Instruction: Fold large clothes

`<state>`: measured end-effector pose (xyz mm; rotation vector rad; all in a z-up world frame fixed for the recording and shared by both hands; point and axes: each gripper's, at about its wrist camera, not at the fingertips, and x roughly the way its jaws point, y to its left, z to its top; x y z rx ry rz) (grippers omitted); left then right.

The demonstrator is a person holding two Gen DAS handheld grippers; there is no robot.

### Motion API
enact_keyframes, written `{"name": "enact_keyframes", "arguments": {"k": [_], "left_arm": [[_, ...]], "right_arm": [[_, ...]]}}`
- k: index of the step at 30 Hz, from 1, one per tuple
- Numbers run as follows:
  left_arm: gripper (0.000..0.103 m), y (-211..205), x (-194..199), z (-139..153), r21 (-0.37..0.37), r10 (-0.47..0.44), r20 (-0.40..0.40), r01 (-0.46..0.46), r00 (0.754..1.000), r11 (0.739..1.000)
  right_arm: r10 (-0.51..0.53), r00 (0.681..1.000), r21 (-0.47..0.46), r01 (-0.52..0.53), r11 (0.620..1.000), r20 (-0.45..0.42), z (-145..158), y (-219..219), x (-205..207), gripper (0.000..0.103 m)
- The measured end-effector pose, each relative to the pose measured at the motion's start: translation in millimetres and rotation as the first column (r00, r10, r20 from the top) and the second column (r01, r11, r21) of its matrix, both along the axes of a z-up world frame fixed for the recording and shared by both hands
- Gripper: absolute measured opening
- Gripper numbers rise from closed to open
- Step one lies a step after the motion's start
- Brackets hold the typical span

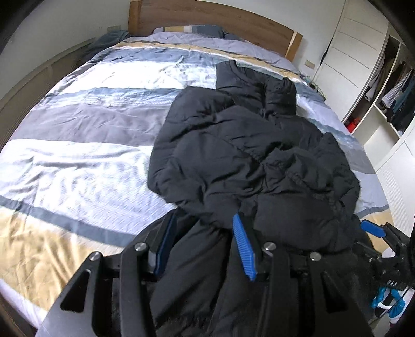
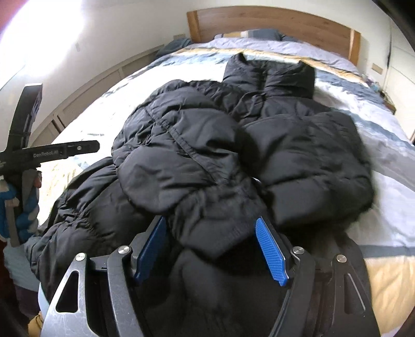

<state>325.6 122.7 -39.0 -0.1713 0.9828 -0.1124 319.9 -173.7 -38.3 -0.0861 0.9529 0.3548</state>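
mid-fold: jacket (image 1: 249,155) sits center-right of frame on bed (image 1: 77,160), hem end bunched at bottom. left tool (image 1: 205,246) & right tool (image 2: 212,248) each clenched on hem. next, prob.: carry hem toward collar, upper frame, level.

Both wrist cams look steeply down from the bed's foot toward the headboard (image 1: 207,18), close over the black jacket (image 1: 246,145). Shared: jacket, striped duvet (image 2: 376,166), headboard. Left sits left of right.
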Motion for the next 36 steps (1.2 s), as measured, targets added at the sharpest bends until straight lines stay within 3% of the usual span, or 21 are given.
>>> {"name": "enact_keyframes", "arguments": {"k": [2, 4, 9, 16, 23, 30, 36], "left_arm": [[0.045, 4, -9, 12, -0.004, 0.008, 0.003, -0.008, 1.0, 1.0], [0.06, 7, -17, 24, 0.002, 0.015, 0.016, -0.015, 1.0, 1.0], [0.061, 18, -28, 57, -0.006, 0.033, 0.043, -0.032, 0.999, 0.999], [0.062, 43, -18, 116, -0.012, 0.065, 0.093, -0.064, 0.994, 0.998], [0.065, 62, 29, 167, -0.042, 0.106, 0.15, -0.101, 0.983, 0.994], [0.065, 70, 86, 179, -0.055, 0.137, 0.155, -0.13, 0.978, 0.99], [0.065, 62, 143, 170, -0.04, 0.122, 0.138, -0.118, 0.983, 0.992]], "right_arm": [[-0.017, 1.0, 0.009, 0.017, 1.0, 0.025, 13, -11, -10, 0.072], [-0.037, 0.998, 0.018, 0.037, 0.999, 0.053, 27, -24, -21, 0.073], [-0.085, 0.989, 0.025, 0.083, 0.996, 0.122, 64, -56, -45, 0.075], [-0.165, 0.962, 0.044, 0.159, 0.986, 0.219, 120, -107, -46, 0.078], [-0.242, 0.925, 0.084, 0.228, 0.97, 0.293, 169, -149, -9, 0.083], [-0.29, 0.897, 0.101, 0.272, 0.957, 0.332, 193, -173, 46, 0.084], [-0.309, 0.893, 0.117, 0.287, 0.951, 0.326, 197, -186, 106, 0.085]]}}
